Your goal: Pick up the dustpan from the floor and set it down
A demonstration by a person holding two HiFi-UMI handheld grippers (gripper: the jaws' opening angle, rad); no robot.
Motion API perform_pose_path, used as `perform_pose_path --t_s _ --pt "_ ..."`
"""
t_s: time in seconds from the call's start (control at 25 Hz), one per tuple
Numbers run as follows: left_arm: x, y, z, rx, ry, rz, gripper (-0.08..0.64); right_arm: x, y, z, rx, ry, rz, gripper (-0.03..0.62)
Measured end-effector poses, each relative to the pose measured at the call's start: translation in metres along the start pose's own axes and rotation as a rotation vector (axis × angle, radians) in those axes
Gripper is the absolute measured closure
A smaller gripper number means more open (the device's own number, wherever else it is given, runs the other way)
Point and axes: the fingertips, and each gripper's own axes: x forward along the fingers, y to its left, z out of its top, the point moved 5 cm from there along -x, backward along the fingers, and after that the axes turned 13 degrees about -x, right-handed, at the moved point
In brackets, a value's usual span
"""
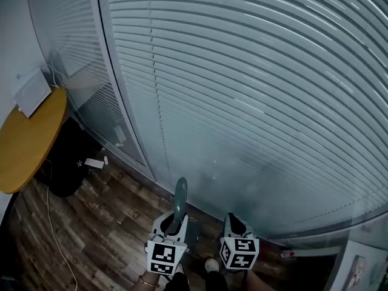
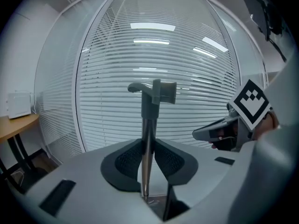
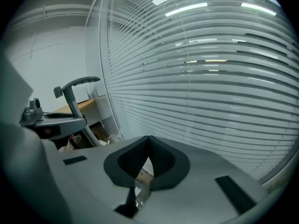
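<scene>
Left gripper: jaws clamped on the thin metal shaft of the dustpan, low on the handle. The grey plastic grip stands well above the pads.
Right gripper: jaws together, nothing between them, hanging just beside the left one.

Pan end: it sits under my left gripper in the head view, probably the dark shape by my feet. Too dim to say whether it is off the floor.

Risks, as I judge them:
- The shaft is smooth, round and narrow, and the pads hold only one short stretch of it. With the pan's weight below, it can slide down or spin in the jaws.
- The long handle acts as a lever. A tilt of my wrist swings its top toward the glass wall with blinds, which stands near.
- I would be setting down blind, so the pan may land on an edge and tip over on release.
- A loose white cable lies on the floor at my left, and the pan could snag it.

Surface and room: dark wood-plank floor, hard. Glass partition ahead. Round yellow table at left carrying a white box, with a black bulk beneath it
</scene>
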Motion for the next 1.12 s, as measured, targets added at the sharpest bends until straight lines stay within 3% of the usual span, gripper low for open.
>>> perform_pose_path --t_s 0.48,0.8,1.12 --pt "0.057 0.038 -0.054 -0.013 0.072 0.009 0.468 0.054 -0.012 -0.038 0.071 0.05 -0.036 0.56" --pt "0.079 0.035 -0.11 0.058 0.12 -0.012 0.468 0.072 -0.016 -0.103 0.105 0.092 -0.043 0.56" --pt "0.096 0.041 -0.126 0.075 0.135 -0.028 0.468 0.081 -0.012 -0.129 0.126 0.126 -0.04 0.56"
